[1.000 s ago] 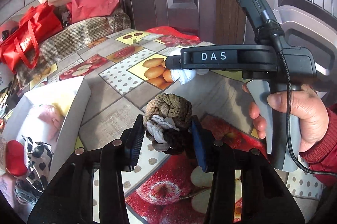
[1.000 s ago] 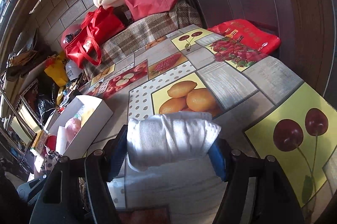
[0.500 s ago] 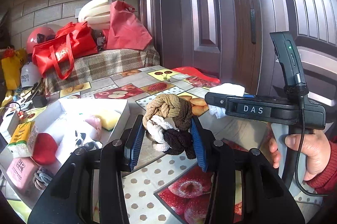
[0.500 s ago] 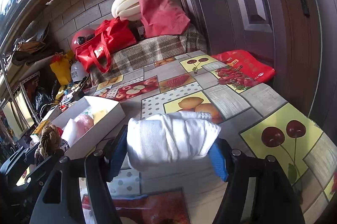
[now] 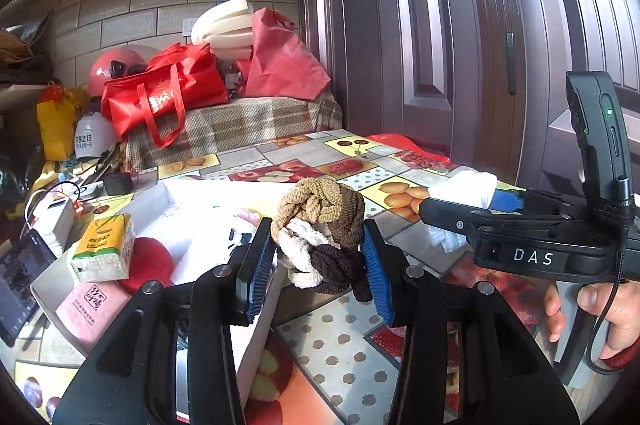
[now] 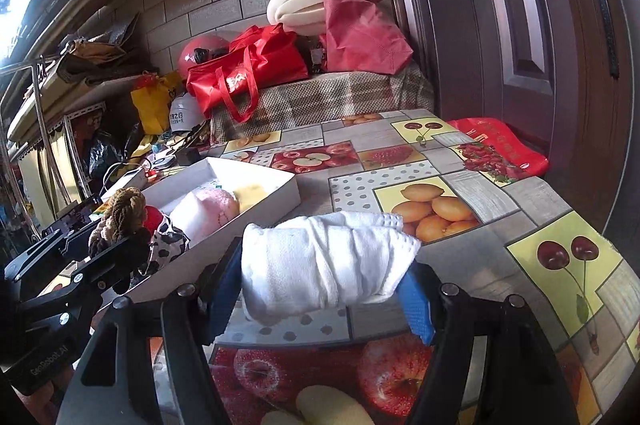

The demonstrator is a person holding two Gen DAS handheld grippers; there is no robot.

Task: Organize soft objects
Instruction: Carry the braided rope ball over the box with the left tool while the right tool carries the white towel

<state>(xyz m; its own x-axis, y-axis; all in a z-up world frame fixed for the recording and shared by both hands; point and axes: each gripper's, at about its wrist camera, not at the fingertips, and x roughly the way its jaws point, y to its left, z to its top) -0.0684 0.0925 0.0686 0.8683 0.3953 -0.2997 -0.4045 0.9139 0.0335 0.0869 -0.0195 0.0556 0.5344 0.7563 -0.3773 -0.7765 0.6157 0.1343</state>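
Soft objects, listed left to right. White box (image 6: pixel 294 191): set on the fruit-print tablecloth (image 6: pixel 472 249), open-topped; a pink plush ball (image 6: pixel 218 203), a black-and-white spotted cloth (image 6: pixel 170 243) and a red soft piece (image 5: pixel 150 259) are contained in it, with a yellow tissue pack (image 5: pixel 106 247) and a pink packet (image 5: pixel 86 305) seen at its near-left end in the left wrist view. Braided hair ties (image 5: pixel 320 233), tan, cream and dark brown: clamped between the blue pads of the left gripper (image 5: pixel 320 257), carried clear of the table, at the near right edge of the box. Rolled white cloth (image 6: pixel 324 265): pinched between the blue pads of the right gripper (image 6: pixel 324 299), lifted above the tablecloth, to the right of the box. Right gripper also seen in the left wrist view (image 5: pixel 472 209), gripped by a hand (image 5: pixel 596 313) at far right. Background: red bags (image 6: pixel 248 69) and white foam (image 6: pixel 298 5) piled on a plaid-covered surface.
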